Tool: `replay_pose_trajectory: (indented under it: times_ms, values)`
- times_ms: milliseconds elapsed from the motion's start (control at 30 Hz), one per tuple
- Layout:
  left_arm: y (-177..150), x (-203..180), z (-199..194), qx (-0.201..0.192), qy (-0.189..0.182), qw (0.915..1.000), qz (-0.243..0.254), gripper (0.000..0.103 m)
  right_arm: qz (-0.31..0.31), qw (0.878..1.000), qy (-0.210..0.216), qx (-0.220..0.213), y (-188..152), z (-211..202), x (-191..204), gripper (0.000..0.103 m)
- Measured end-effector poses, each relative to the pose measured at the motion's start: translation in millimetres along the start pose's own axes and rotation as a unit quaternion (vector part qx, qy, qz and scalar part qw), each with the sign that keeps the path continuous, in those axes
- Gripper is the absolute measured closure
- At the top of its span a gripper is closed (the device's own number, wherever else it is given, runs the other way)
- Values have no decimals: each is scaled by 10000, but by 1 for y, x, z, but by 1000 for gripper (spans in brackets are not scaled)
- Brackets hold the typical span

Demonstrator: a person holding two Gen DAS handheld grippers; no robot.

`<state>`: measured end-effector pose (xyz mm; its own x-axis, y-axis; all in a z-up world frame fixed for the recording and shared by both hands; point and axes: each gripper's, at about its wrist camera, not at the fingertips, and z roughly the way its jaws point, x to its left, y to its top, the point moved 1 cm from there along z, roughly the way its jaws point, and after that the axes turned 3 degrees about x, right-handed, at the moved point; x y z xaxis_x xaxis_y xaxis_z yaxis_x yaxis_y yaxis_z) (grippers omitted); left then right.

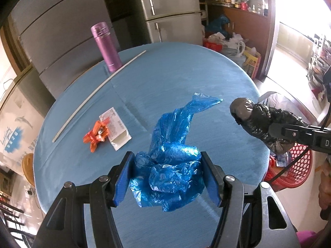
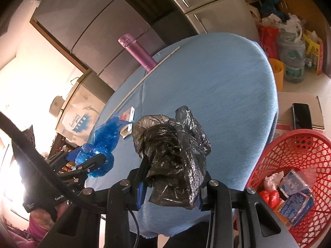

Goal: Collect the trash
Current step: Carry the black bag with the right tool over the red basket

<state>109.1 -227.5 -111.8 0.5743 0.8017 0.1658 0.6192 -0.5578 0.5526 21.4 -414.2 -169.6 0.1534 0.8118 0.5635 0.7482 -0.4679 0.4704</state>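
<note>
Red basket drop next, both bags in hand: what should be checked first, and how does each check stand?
1. Left tool clamped on the blue plastic bag: ok.
2. Right tool clamped on the black plastic bag: ok.
3. Red basket open-topped with room left: ok, partly filled.
4. Bags above the basket: not ok, both over the blue table.
5. Loose bag tails clear of the basket rim: cannot tell.
6. Table trash all collected: not ok, orange wrapper and white carton remain.
</note>
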Motion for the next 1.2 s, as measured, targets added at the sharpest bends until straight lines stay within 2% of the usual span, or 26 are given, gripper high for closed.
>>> replay_pose_trajectory:
  times_ms: [633,1200]
  values:
    - [17,-54,-1,-102,-244,9979,599,38,398,9988,-180,-200,-13,-35,-39,65]
    - [19,-86,-6,-149,-428,9947,927,38,461,9980,-294,-304,-20,-51,-41,65]
